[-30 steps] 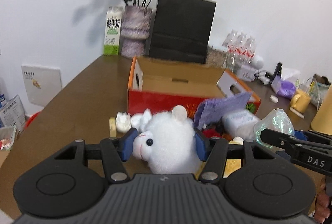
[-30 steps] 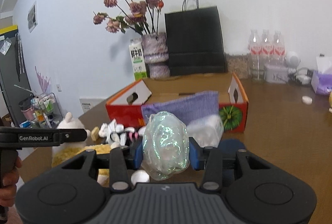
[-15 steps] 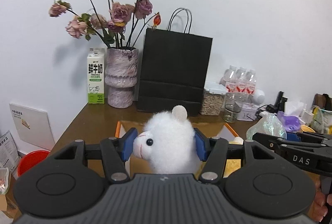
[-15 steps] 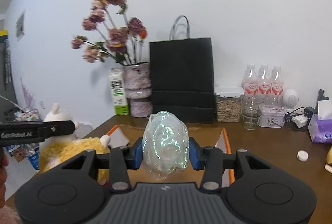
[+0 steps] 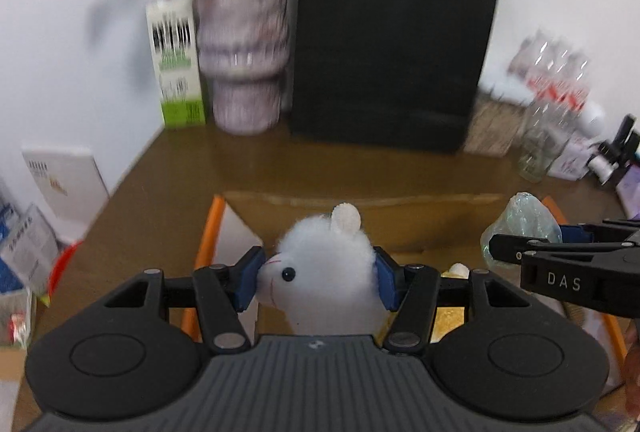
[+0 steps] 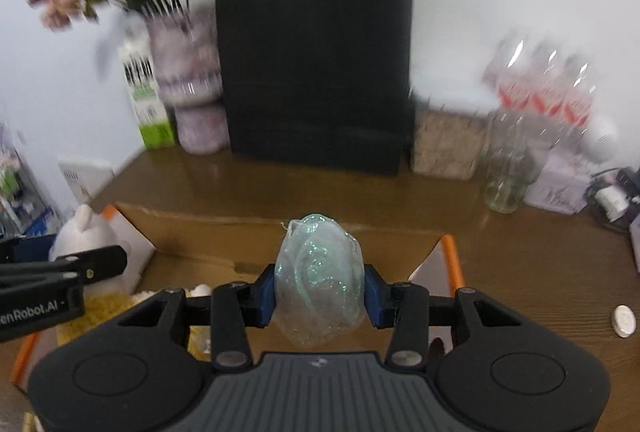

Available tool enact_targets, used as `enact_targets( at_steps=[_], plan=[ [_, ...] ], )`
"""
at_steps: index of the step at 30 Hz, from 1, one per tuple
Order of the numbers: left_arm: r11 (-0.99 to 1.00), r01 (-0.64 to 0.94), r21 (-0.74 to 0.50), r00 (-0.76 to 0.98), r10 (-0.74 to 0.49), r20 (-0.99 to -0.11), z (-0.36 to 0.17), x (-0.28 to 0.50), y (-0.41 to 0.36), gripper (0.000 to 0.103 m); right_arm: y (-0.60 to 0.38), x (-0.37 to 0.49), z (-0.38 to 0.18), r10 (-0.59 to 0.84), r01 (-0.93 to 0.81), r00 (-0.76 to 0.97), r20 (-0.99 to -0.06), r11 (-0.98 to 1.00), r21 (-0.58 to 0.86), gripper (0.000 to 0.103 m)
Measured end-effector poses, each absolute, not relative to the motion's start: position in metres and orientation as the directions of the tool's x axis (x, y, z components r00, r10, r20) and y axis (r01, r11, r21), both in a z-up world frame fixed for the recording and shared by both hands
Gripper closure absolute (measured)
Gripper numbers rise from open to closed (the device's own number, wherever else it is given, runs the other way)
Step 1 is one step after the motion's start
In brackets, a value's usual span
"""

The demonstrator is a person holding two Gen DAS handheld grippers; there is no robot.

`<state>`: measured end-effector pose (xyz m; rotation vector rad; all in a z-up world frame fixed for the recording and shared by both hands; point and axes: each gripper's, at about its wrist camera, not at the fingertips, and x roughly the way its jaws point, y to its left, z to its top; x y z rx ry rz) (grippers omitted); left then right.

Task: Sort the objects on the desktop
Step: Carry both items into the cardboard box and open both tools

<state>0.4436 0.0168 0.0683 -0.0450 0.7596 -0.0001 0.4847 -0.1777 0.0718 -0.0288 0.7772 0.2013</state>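
Left gripper: jaws clamped on the head of a white plush alpaca toy, held in the air above the open cardboard box with orange edges. Right gripper: jaws clamped on a translucent iridescent crumpled plastic wrap bundle, also held above the box interior.

Judged step: carry both items over the box and deposit.

- Lower each item below the box rim before parting the jaws.
- Release one side at a time to avoid contact between the two grippers, which sit near each other.
- Keep the squeeze light; both items deform easily.

Clearances:
- Far box wall directly ahead; black paper bag beyond, well apart.
- Glass jar and blurred water bottles to the right on the brown wooden counter.
- Patterned purple vase and milk carton at left rear.
- Open counter room on the right side of the box.
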Motion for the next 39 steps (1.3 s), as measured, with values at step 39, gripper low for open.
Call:
enact_targets(
  at_steps=[39],
  plan=[
    [0.994,0.094,-0.054,0.607,-0.100,-0.789,0.026,0.442,0.013,0.042,-0.181,0.488,0.011,0.172,-0.226,0.533,-0.829,0.972,0.057,0.051]
  ],
)
